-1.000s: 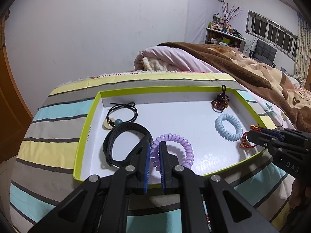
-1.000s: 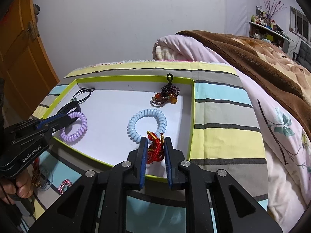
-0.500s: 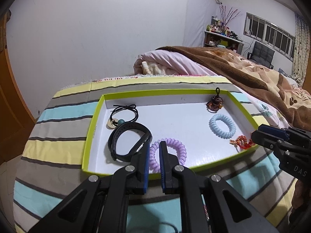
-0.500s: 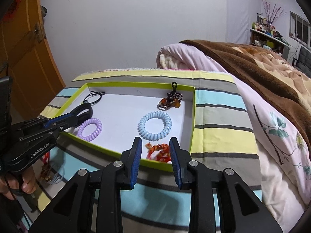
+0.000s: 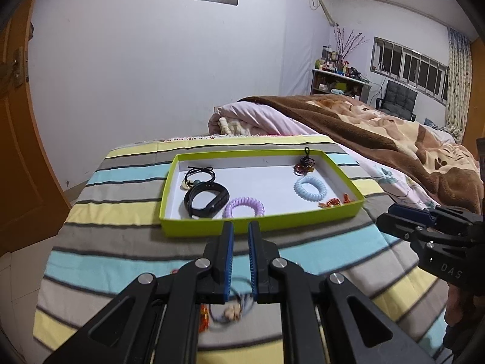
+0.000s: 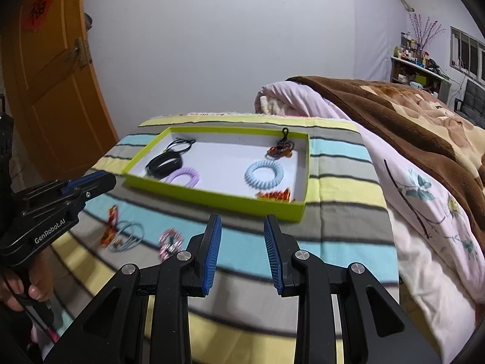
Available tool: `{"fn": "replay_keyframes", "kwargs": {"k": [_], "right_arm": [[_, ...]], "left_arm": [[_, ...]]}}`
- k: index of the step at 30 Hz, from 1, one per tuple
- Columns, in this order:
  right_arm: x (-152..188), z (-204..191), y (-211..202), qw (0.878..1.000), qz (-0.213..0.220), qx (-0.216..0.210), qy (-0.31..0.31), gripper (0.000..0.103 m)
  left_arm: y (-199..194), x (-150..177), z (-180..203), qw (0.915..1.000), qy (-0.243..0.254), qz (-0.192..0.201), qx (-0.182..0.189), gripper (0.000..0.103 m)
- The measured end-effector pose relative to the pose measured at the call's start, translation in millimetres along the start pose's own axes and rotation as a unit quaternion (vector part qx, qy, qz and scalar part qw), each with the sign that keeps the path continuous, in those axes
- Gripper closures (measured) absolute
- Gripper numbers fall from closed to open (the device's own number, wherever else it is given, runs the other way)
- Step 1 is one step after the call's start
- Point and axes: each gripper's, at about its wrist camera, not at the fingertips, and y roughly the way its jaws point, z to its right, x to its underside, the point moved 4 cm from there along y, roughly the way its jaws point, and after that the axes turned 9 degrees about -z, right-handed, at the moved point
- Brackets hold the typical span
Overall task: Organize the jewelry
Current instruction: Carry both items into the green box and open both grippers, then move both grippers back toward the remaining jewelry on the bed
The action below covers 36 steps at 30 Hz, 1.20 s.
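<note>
Now, left gripper point(image 5: 240, 236): lower centre, fingers slightly parted, pinching nothing.
Right gripper point(image 6: 242, 236): lower centre, fingers spread wide, empty.
Lime-green shallow cardboard tray point(image 6: 212, 194): centre frame on the striped bedspread point(image 6: 342, 200).
Red beaded bracelet point(image 6: 274, 195): tray's lower-right corner, beside the pale blue spiral hair tie point(image 6: 264, 174).
Lilac spiral hair tie point(image 5: 243, 207): against the tray's front wall.

Left wrist camera looks forward along its tool point(image 5: 240, 236) from just before the green tray's point(image 5: 263, 222) near rim, facing the back wall. Right wrist camera sits near the tray's point(image 6: 212, 193) right corner, angled across it. Both share the tray, striped bed point(image 5: 121, 242) and each other's tool.
</note>
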Motion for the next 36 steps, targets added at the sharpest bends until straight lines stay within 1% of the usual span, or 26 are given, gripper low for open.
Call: {"fn": "replay_keyframes", "kwargs": {"k": [8, 13, 25, 36], "right_arm": [[20.4, -15.0, -27.0, 1.0, 0.014, -0.01, -0.01, 0.073], [30.7, -23.1, -38.7, 1.0, 0.018, -0.014, -0.017, 0.073], [46.0, -30.1, -56.5, 0.999, 0.025, -0.016, -0.02, 0.073], [52.6, -35.5, -61.4, 0.999, 0.026, -0.024, -0.022, 0.073]], "left_arm": [[-32.1, 24.7, -1.2, 0.9999, -0.013, 0.01, -0.002, 0.093], [-45.5, 39.3, -2.6, 0.9997, -0.019, 0.012, -0.005, 0.093], [-63.7, 59.4, -3.8, 0.9994, -0.025, 0.019, -0.013, 0.093], [-73.0, 69.9, -8.8, 0.9989, -0.036, 0.02, -0.022, 0.093]]}}
